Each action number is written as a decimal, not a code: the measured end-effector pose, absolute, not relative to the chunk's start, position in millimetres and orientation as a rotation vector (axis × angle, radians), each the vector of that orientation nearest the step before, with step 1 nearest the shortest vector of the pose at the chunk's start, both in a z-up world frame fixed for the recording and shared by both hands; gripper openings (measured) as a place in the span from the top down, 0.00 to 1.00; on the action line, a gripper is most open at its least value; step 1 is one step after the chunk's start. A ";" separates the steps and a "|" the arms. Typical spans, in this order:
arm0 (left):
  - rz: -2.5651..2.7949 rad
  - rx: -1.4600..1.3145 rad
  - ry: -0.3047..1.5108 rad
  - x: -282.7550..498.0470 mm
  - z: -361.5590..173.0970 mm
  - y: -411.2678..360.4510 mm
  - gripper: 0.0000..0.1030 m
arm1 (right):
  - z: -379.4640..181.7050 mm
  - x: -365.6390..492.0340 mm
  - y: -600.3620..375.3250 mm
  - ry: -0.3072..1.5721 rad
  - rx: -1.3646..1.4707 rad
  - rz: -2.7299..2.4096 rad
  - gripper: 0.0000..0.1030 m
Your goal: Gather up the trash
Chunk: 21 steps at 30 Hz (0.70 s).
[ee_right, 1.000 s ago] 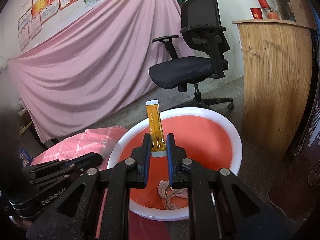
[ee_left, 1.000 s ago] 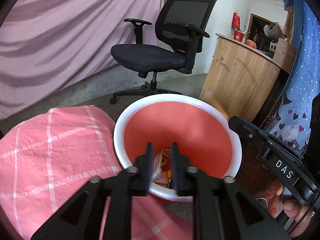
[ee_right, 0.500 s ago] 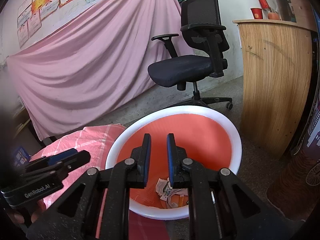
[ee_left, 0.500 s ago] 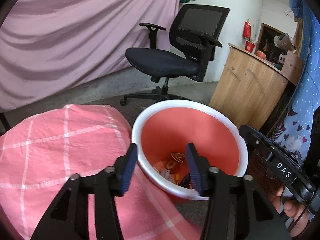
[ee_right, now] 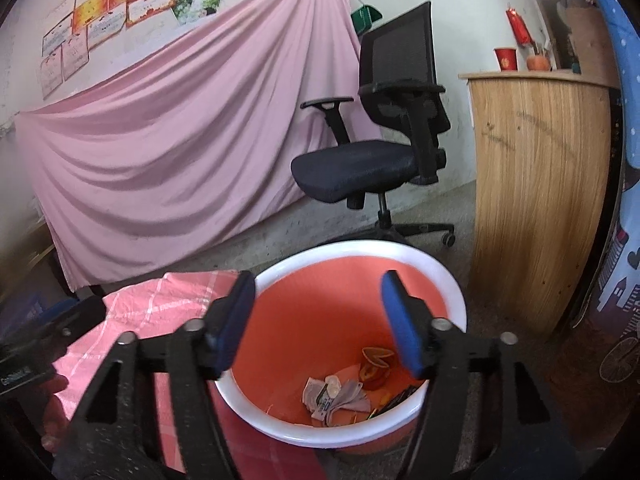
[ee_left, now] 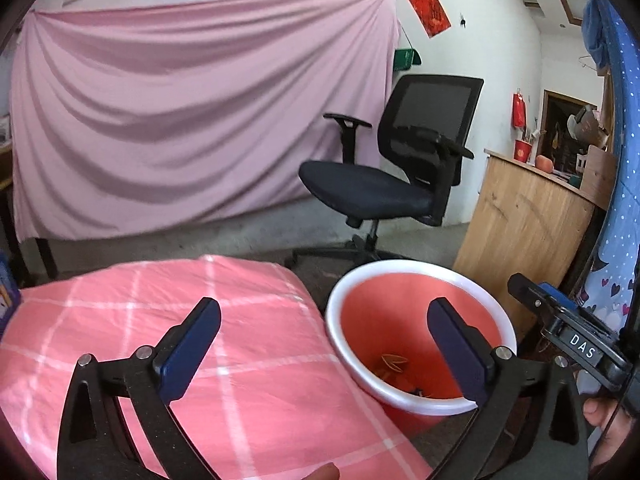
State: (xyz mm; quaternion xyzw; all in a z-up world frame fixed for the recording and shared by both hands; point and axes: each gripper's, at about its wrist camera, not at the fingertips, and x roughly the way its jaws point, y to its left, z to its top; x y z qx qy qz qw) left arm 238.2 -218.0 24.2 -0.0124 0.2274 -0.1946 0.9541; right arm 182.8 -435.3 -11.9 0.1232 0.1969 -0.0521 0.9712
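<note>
Right wrist view showed me one round orange bin with a white rim (ee_right: 436, 268) holding crumpled paper scraps (ee_right: 336, 396); both my grippers' jaws had just been opening, released, nothing between them.

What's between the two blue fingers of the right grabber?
Nothing is held there. In the right wrist view, the right gripper stands open over the red bin, and through the gap you see trash lying at the bottom.

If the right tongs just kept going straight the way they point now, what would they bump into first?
Probably the bin. The right tongs stand open and empty over its mouth, aimed slightly downward, so they would likely meet the far inner wall or the trash at the bottom. Depth is hard to judge here.
</note>
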 end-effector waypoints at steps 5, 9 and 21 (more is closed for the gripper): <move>-0.344 -0.015 0.415 223.0 27.5 -203.1 0.02 | -4.5 172.7 -422.9 0.333 0.213 -0.084 0.00; -0.313 -0.019 0.383 209.9 28.6 -189.3 0.02 | 1.1 159.4 -408.8 0.271 0.192 -0.070 0.00; -0.228 -0.010 0.328 156.2 28.1 -136.6 0.02 | 10.7 106.2 -364.1 0.152 0.190 -0.023 0.00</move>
